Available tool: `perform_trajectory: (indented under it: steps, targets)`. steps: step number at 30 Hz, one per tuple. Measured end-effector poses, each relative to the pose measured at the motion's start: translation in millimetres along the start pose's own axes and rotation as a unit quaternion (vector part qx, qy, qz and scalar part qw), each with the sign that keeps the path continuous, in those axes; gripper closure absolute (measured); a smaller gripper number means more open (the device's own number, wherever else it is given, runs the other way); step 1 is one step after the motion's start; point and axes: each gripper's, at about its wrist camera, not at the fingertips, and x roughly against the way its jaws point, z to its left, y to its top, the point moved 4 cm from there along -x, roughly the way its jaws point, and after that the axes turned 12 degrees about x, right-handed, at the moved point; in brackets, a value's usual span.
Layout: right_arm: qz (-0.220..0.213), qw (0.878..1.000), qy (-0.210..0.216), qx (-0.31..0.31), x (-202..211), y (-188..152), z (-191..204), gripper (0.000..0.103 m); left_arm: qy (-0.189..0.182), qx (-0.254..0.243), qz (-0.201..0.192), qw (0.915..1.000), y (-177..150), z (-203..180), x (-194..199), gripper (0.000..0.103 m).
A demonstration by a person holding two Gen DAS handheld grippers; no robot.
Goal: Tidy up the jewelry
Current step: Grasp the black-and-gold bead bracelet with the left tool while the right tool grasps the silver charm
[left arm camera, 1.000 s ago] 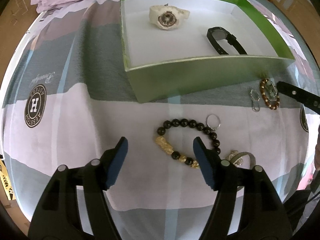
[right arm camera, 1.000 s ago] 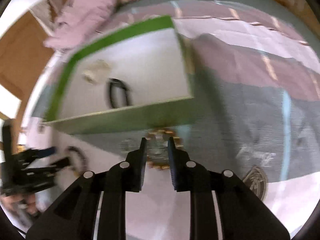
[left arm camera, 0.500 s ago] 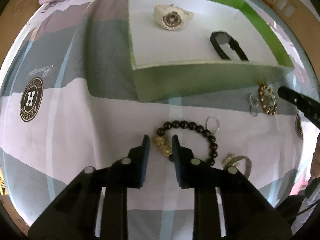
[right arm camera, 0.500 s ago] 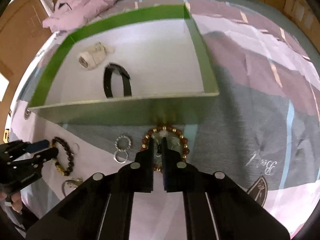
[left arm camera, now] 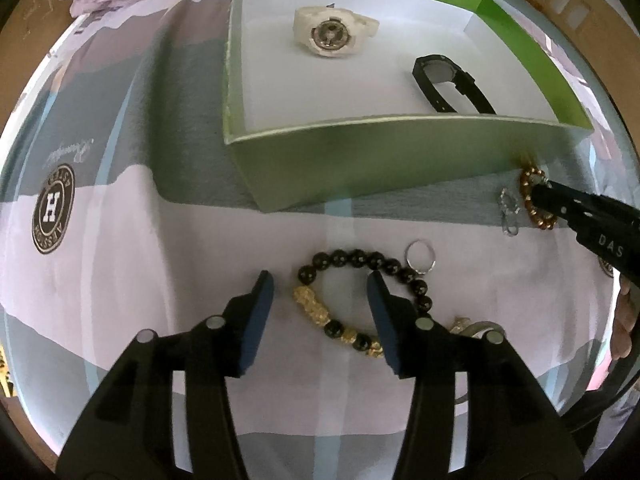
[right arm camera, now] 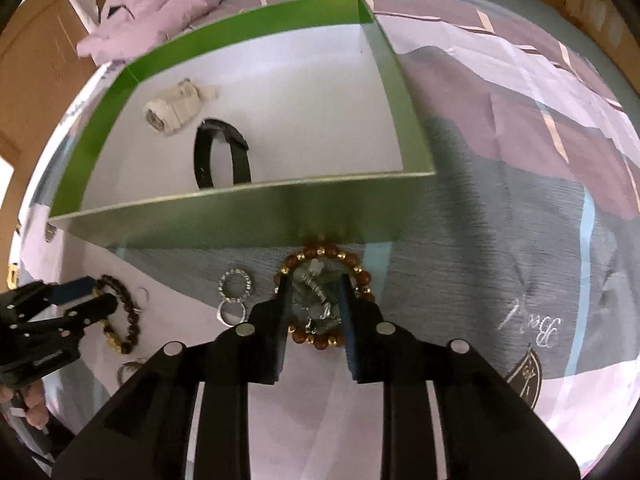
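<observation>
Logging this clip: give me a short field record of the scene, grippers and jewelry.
surface: bedspread
box: holds white watch, black watch
left hand-held gripper: open, straddling black bead bracelet
right hand-held gripper: open, around silver piece inside brown bead bracelet
loose: ring, linked rings

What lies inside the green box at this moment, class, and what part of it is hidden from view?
Inside the green box lie a white watch and a black watch on the white floor, apart from each other. The near wall hides the black strap's lower end and the floor strip behind it.
</observation>
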Motion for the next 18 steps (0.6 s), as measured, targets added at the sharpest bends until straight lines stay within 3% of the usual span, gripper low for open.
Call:
perform_trajectory:
  steps: [3, 7, 9, 13, 18]
  targets:
    - [0.005, 1.000, -0.013, 0.011, -5.3, 0.6, 3.8, 0.079, 0.007, -0.002, -0.006, 1.0000, 1.5, 0.4, -0.1, 0.088]
    - [0.009, 1.000, -0.017, 0.015, -7.4, 0.1, 5.5, 0.079, 0.000, 0.002, -0.004, 1.0000, 6.6, -0.6, 1.3, 0.092]
    - [0.011, 0.999, -0.024, 0.020, -6.8, -1.4, 5.2, 0.087, 0.000, 0.001, -0.006, 1.0000, 7.3, -0.6, 3.5, 0.092]
    - [0.010, 0.999, -0.026, 0.024, -6.4, -0.6, 7.9, 0.091, -0.012, 0.006, -0.015, 0.9998, 8.6, 1.0, 12.8, 0.092]
    - [-0.014, 1.000, -0.016, 0.016, 10.1, 2.3, 3.8, 0.093, -0.026, 0.014, -0.033, 0.9990, 10.7, 4.7, 28.5, 0.092]
